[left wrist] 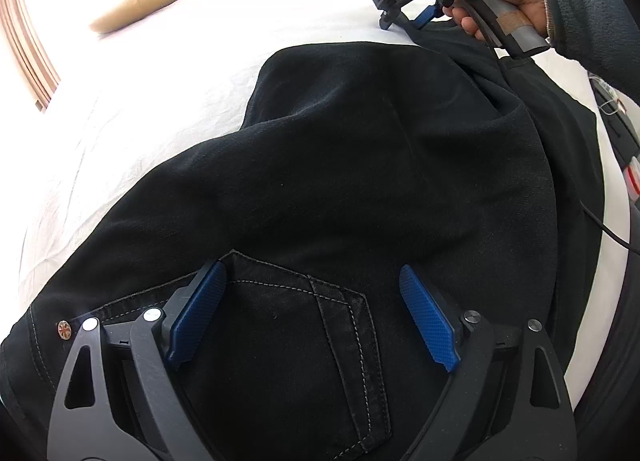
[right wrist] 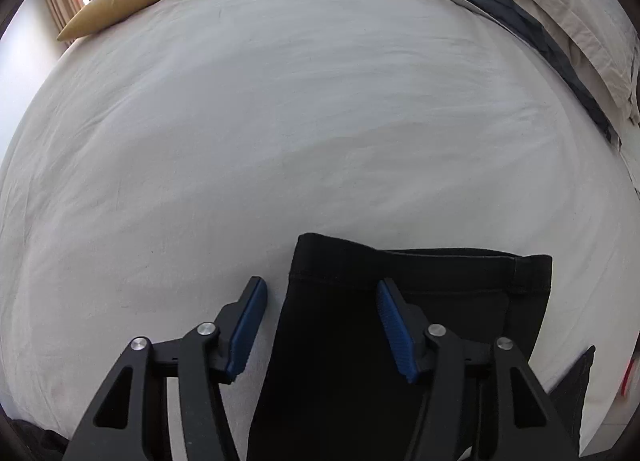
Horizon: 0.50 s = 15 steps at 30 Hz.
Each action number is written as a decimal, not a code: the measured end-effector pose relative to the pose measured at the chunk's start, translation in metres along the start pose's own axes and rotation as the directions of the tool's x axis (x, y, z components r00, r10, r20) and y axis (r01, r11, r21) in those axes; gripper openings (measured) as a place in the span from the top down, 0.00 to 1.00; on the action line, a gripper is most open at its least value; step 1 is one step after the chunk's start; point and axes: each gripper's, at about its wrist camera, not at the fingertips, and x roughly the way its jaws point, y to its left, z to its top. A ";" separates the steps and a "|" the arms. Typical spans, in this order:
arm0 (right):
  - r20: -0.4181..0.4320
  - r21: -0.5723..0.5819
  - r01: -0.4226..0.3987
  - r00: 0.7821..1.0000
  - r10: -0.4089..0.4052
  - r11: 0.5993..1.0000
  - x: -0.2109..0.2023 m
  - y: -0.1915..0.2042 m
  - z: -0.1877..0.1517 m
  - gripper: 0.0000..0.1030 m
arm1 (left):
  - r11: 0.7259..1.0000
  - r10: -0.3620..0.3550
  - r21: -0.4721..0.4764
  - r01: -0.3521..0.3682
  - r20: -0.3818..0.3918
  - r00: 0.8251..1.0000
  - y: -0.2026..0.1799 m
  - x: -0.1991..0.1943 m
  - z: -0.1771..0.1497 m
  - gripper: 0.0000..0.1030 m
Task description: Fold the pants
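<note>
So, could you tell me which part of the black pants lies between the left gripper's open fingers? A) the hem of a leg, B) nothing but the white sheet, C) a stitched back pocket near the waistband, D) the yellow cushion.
C: in the left wrist view the left gripper stands open over the stitched back pocket of the black pants, beside a rivet.
</note>
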 end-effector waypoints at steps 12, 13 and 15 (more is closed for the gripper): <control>0.227 0.182 -0.238 0.954 0.194 0.954 -0.086 -0.089 -0.034 0.83 | 1.000 0.004 -0.001 -0.004 0.002 1.000 0.003 -0.004 -0.004 0.14; 0.263 0.207 -0.256 0.944 0.198 0.944 -0.100 -0.104 -0.046 0.83 | 1.000 0.005 0.000 -0.005 0.002 1.000 0.004 -0.004 -0.004 0.14; 0.316 0.261 -0.273 0.930 0.185 0.926 -0.122 -0.132 -0.070 0.83 | 1.000 0.007 0.000 -0.007 -0.001 1.000 0.004 -0.004 -0.005 0.14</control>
